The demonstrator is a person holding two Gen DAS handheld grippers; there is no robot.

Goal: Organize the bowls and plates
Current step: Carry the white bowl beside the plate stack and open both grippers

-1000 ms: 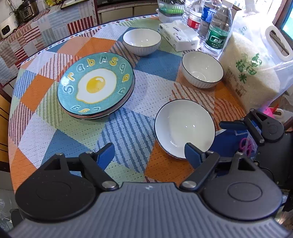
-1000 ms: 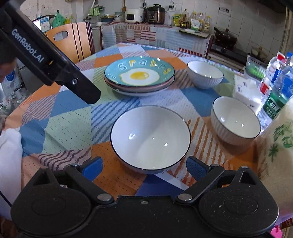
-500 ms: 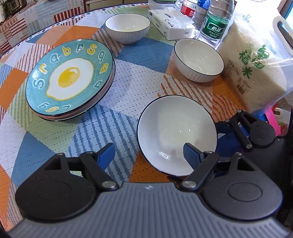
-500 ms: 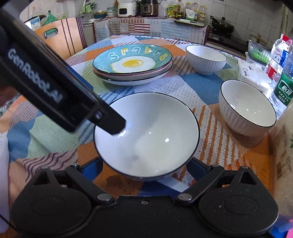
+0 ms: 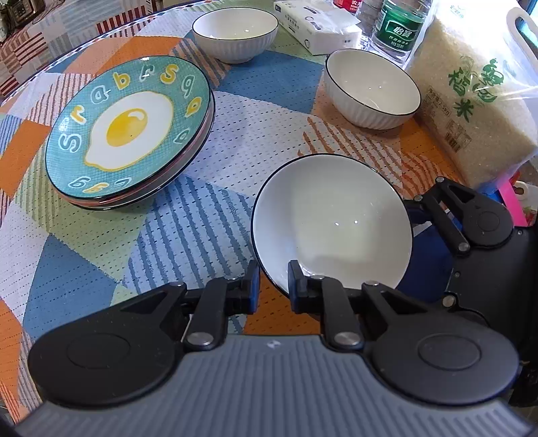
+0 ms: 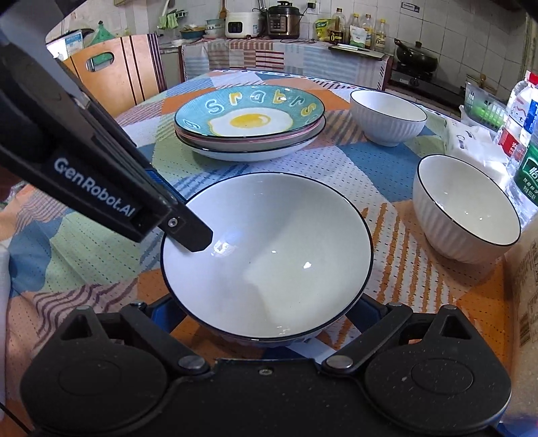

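Note:
A wide white bowl with a dark rim (image 5: 333,222) (image 6: 269,255) sits near the table's front edge. My left gripper (image 5: 273,285) is shut on its near rim, one finger inside and one outside; it also shows in the right wrist view (image 6: 188,235). My right gripper (image 6: 265,316) is open, its blue fingers either side of the bowl's base, mostly hidden under it. A stack of plates topped by a teal fried-egg plate (image 5: 129,129) (image 6: 248,119) lies to the left. Two smaller white ribbed bowls (image 5: 371,89) (image 5: 235,28) stand beyond.
A rice bag (image 5: 470,90), water bottles (image 5: 400,27) and a tissue pack (image 5: 316,23) crowd the right and far edge. A wooden chair (image 6: 117,70) stands behind the round table with its patchwork cloth (image 5: 111,252). A kitchen counter (image 6: 285,57) lies beyond.
My left gripper moved to the wide bowl and closed on its rim. My right gripper slid further in under the bowl, fingers still open.

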